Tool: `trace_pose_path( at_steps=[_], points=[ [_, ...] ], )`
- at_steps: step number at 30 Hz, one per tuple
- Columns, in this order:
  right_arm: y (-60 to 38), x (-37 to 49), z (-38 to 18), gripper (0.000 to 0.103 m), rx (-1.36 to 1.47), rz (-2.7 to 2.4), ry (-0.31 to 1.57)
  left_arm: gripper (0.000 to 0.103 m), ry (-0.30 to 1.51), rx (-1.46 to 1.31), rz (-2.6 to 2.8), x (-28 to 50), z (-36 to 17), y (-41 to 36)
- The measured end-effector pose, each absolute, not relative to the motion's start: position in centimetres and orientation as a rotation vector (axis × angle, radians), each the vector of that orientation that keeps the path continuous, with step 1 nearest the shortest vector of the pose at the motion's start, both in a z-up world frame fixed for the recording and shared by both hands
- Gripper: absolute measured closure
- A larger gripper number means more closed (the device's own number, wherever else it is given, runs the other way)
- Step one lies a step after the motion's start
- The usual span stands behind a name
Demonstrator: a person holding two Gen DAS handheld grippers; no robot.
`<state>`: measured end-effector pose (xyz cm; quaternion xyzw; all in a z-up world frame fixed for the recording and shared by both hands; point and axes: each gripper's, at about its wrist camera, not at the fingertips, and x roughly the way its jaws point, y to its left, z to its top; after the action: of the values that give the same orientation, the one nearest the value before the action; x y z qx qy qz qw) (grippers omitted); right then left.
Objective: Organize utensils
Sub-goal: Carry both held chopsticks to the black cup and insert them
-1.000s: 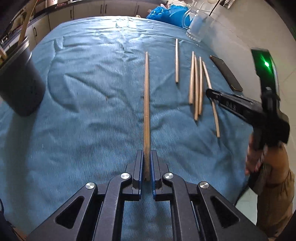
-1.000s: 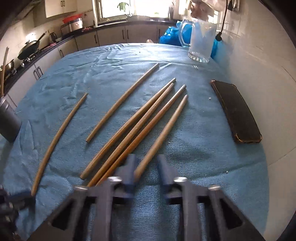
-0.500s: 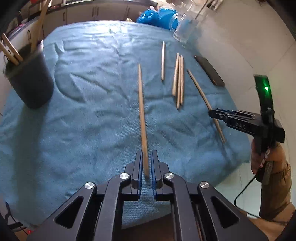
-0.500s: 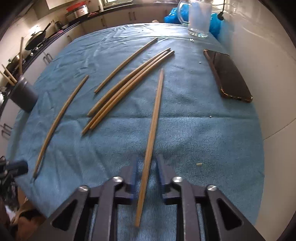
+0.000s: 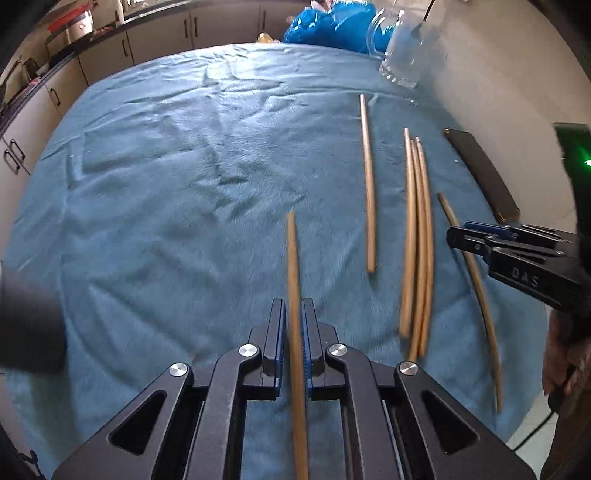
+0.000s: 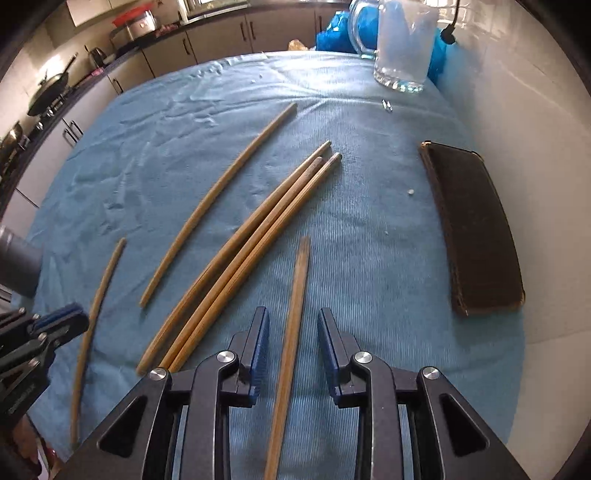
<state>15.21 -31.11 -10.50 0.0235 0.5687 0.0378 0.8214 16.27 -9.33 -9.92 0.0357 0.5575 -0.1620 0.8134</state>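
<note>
Left gripper (image 5: 294,325): jaws clamped on a wooden chopstick (image 5: 295,314), which runs forward between the blue pads and out over the blue cloth (image 5: 166,184); the stick looks blurred.

Right gripper (image 6: 291,343): jaws parted. A second chopstick (image 6: 291,325) lies between the pads with a clear gap on each side, so nothing grips it. Whether it rests on the cloth or hangs free, cannot tell. The figures show these jaws widened a moment ago, then stopped.

Beyond the right gripper: three chopsticks (image 6: 251,243) lie side by side, touching, slanted away toward the far right. Further left of them a single loose chopstick (image 6: 218,195) lies apart on the same slant.

Left edge of the right wrist view: a dark grey holder (image 6: 18,262), partly cut off.

Right side, near the wall: a dark phone (image 6: 472,229) flat on the cloth, well apart from the sticks.

Far end of the table: a clear glass jug (image 6: 402,44), upright, with blue plastic bags (image 5: 332,26) behind it. Kitchen cabinets (image 5: 166,37) run along the back.
</note>
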Motion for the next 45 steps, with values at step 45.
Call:
trace_pose_path(
  at_steps=[45],
  points=[
    [-27.8, 3.8, 2.5, 0.095, 0.179, 0.204, 0.683, 0.098, 0.660, -0.121, -0.514, 1.3, 5.5, -2.3]
  ],
)
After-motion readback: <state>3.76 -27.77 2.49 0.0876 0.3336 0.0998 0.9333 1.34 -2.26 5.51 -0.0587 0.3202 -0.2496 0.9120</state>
